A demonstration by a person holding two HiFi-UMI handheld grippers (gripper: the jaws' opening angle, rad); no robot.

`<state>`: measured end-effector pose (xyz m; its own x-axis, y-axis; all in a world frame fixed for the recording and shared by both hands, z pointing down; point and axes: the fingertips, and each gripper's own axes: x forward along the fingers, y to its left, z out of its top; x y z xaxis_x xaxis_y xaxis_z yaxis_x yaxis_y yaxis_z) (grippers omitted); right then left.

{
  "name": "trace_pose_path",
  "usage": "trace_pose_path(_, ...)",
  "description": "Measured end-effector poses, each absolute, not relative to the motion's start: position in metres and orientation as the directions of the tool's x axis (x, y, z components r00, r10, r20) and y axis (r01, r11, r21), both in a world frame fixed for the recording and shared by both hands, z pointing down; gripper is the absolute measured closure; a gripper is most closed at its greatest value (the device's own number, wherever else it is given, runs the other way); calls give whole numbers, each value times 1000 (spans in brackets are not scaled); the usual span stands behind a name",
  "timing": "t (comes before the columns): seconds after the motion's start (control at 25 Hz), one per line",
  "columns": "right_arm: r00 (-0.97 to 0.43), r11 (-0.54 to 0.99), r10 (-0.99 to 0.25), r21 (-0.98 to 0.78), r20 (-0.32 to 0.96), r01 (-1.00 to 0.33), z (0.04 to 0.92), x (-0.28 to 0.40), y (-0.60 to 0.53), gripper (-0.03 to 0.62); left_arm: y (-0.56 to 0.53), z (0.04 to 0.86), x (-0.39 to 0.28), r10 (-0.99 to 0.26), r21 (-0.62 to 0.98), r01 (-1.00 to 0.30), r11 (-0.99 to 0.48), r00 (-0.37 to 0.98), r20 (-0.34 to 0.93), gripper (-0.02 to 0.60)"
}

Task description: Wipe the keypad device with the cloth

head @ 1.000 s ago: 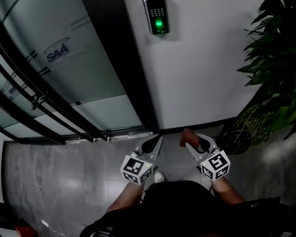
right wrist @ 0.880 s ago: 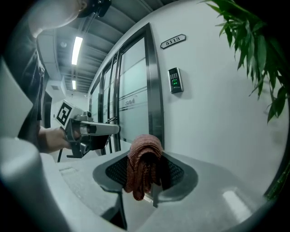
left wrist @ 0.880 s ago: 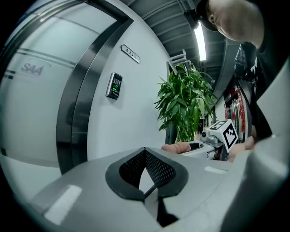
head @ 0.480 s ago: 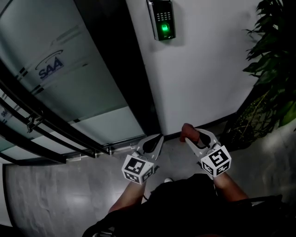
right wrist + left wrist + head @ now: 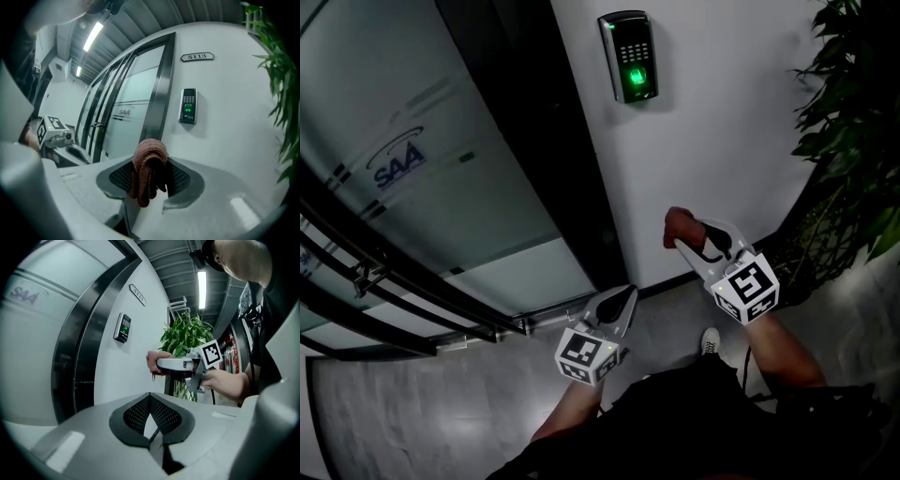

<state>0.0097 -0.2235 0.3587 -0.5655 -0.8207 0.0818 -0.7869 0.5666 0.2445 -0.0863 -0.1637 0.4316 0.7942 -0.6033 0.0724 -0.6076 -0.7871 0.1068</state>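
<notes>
Cloth in claw, keypad overhead: the right gripper point(image 5: 684, 240) is seen raised ahead of the body, its forearm point(image 5: 786, 349) stretched forward and its jaws aimed up at the white wall point(image 5: 731, 141). A reddish-brown cloth point(image 5: 677, 223) is pinched between those jaws, which are closed onto it. In the right gripper view the cloth is shown bunched over the jaw tips and hanging down in front of them.

The keypad device point(image 5: 628, 56) is mounted on the wall above and to the left of the right gripper's tips, well apart from the cloth. A green light is shown on its lower part. A number plate point(image 5: 197, 57) is fixed higher on the wall, above the device.

The left gripper point(image 5: 625, 296) is carried lower and closer to the body, to the left of the right one, with its forearm point(image 5: 570, 412) drawn in. Its jaws are seen pressed together in the left gripper view, with nothing between them. A frosted glass door point(image 5: 422, 169) is seen to the left gripper's left, and a leafy plant point(image 5: 853, 122) to the right of the right gripper.
</notes>
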Motion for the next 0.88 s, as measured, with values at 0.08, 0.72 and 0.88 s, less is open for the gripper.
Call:
trace_pose_path(0.08,-558,546,-828,310,57,-778,330,12,-244,445,-168,433,-87,-614,108,-619,-778,786,75,566)
trace_pose_path(0.72,-526,355,-831,554,-183,-753,105,13,-384,447,-195,432,-81,-734,113,-737,-667,675,70,566)
trace_pose_path(0.88,-502,308,-841,583,-202,-752,76,11,-400,447,-195,438,-81,-748,121,-753,-646,657,91,566)
